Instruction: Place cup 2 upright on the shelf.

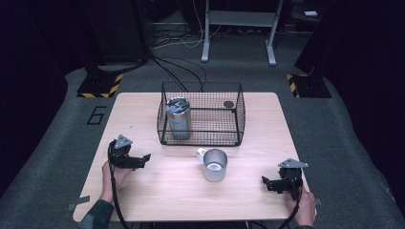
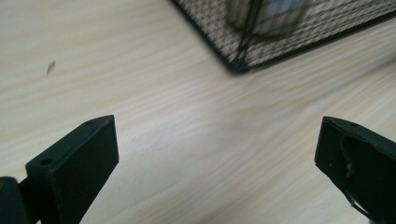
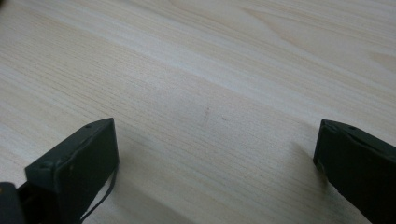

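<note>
A metal mug [image 1: 214,164] is seen standing upright on the table [image 1: 157,191], just in front of the wire basket [image 1: 200,114] and roughly midway between the table's left and right edges, open mouth up, its handle turned toward the back-left. It is judged to be light, rigid and thin-walled — not fragile, but smooth and likely slippery against hard pads. A hold across the rim and wall, or on the handle, is thought best; a squeeze across the bare round body may slide.

Inside the basket, at its left end, a steel tumbler [image 1: 178,117] with a lid is seen upright; a small dark disc [image 1: 229,104] lies toward the basket's back-right corner.

The left gripper [image 1: 143,160] is held near the table's left edge, its jaws spread wide with nothing between them, a corner of the basket visible ahead in the left gripper view. The right gripper [image 1: 265,183] is held near the front-right corner — jaws likewise wide apart over bare wood, well apart from the mug
</note>
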Demonstrator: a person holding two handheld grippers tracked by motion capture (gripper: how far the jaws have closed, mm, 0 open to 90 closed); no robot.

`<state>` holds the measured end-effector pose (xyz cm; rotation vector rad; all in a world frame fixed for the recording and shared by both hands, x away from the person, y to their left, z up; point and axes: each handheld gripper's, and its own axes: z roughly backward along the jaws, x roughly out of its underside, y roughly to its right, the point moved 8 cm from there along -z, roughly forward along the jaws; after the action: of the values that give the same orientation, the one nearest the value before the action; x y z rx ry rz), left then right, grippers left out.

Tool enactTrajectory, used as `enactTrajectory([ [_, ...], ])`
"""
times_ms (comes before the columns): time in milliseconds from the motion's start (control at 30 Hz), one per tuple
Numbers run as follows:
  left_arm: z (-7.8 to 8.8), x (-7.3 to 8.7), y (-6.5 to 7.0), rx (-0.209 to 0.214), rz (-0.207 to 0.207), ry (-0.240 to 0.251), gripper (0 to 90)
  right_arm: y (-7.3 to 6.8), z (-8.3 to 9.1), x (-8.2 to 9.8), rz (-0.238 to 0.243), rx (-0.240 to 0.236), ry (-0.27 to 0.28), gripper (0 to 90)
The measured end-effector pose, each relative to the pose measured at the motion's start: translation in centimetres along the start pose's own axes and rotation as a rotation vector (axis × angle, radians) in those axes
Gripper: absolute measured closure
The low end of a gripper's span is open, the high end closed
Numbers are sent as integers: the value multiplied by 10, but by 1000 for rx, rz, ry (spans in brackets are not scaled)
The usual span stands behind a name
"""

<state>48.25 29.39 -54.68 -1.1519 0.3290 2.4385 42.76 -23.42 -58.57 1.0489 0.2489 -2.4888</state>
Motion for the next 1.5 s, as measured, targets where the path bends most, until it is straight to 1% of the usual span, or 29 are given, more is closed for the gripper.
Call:
enactTrajectory([
  [100,-8,11,-9,-5,26,-34,0,0,0,0,0,-2,1,0],
  [133,-12,16,-12,-14,27,-58,0,0,0,0,-1,-2,2,0],
  [200,-17,27,-21,-40,8,-130,0,0,0,-1,-2,-1,4,0],
  [233,-20,30,-24,-45,21,-133,0,0,0,-1,-1,-2,4,0],
  [333,-21,31,-30,-81,22,-125,0,0,0,-1,-2,-1,4,0],
  [367,-21,32,-31,-88,11,-125,0,0,0,-1,-2,-1,7,0],
  [433,-21,32,-33,-85,12,-111,0,0,0,-1,-2,-1,7,0],
  [500,-22,32,-34,-102,39,-83,0,0,0,0,-15,10,0,0],
  [633,-23,31,-35,-110,50,-74,0,-1,0,0,-32,28,4,0],
  [700,-23,31,-35,-109,47,-78,0,0,0,0,-31,27,6,0],
  [733,-23,31,-35,-109,47,-78,0,1,2,1,-19,26,5,0],
  [767,-23,31,-36,-110,31,-92,0,2,2,2,-24,33,-1,0],
  [800,-23,31,-36,-110,31,-92,0,2,2,2,-24,33,-1,0],
  [833,-24,30,-35,-111,50,-76,0,2,3,1,-28,30,-15,0],
  [933,-24,30,-35,-109,48,-78,0,3,4,3,-20,31,-32,0],
  [1033,-24,30,-35,-110,41,-81,2,4,6,3,-60,53,-27,13],
  [1067,-24,30,-35,-110,41,-81,2,4,6,3,-60,53,-27,13],
  [1100,-24,30,-34,-110,42,-79,2,3,7,4,-61,50,-31,21],
  [1133,-24,30,-34,-110,43,-80,2,4,8,4,-44,49,-31,25],
  [1167,-24,30,-34,-110,42,-81,3,0,11,2,-55,35,9,28],
  [1200,-24,30,-34,-110,42,-80,3,0,11,2,-55,35,9,28],
  [1233,-25,30,-34,-110,41,-80,2,-5,16,-1,-72,1,22,19],
  [1267,-25,30,-34,-110,41,-80,2,-5,16,-1,-72,1,22,19],
  [1300,-25,30,-34,-109,42,-81,2,-10,20,-6,-75,-23,37,20],
  [1333,-25,30,-34,-109,42,-81,3,-10,20,-6,-75,-23,37,20],
  [1367,-25,30,-34,-110,41,-79,3,-15,25,-12,-73,-44,51,19],
  [1400,-25,30,-34,-110,41,-80,3,-15,25,-12,-73,-44,51,19],
  [1433,-25,30,-34,-110,41,-80,3,-21,29,-18,-77,-66,69,16],
  [1500,-25,30,-34,-110,41,-79,3,-28,32,-23,-71,-78,74,10],
])
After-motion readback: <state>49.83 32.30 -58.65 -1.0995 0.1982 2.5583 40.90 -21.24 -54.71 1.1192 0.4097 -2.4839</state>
